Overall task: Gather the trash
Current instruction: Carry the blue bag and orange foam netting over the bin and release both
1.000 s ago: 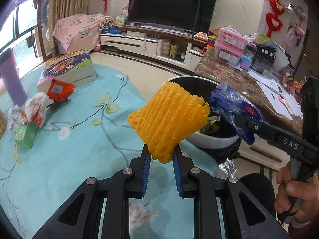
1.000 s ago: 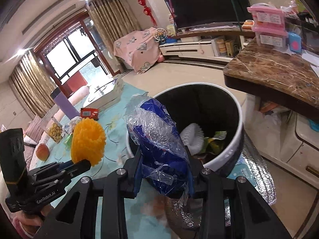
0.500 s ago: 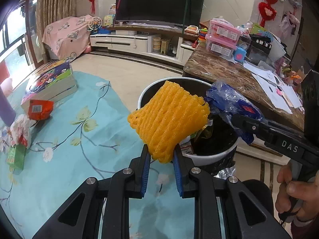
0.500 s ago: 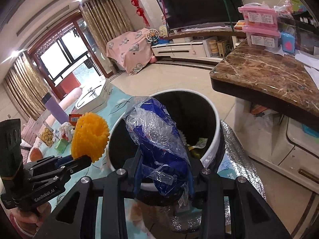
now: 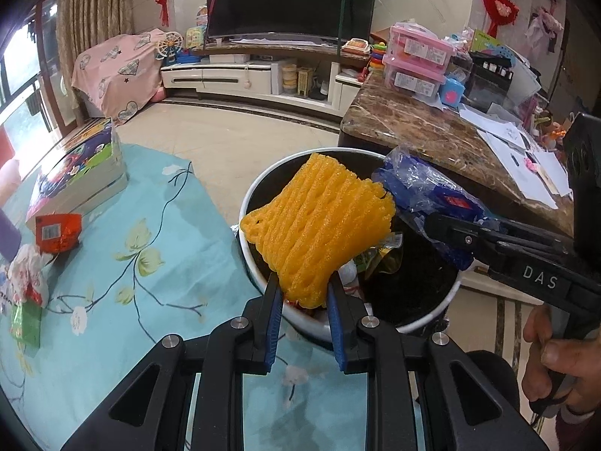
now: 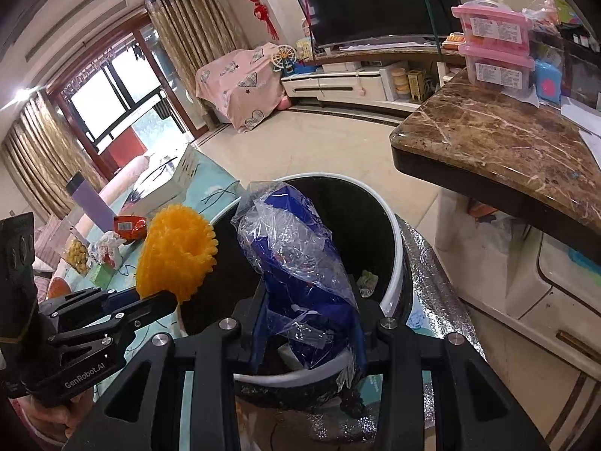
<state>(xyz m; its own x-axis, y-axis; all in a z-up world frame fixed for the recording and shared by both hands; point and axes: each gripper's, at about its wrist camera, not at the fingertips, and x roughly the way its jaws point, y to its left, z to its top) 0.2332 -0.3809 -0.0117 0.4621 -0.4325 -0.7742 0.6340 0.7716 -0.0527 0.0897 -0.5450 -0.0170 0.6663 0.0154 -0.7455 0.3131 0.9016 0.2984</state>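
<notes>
above the trash bin (image 5: 263, 274): left gripper (image 5: 305, 293) jaws narrowly parted, clamping orange foam net (image 5: 319, 225); beside it, right gripper (image 6: 310, 300) jaws somewhat wider, pinching blue plastic wrapper (image 6: 296, 251).

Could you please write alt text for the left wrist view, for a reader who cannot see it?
The left gripper holds an orange foam fruit net above a white-rimmed trash bin beside a floral blue tablecloth. From the right, the right gripper brings a blue plastic wrapper over the same bin.
</notes>
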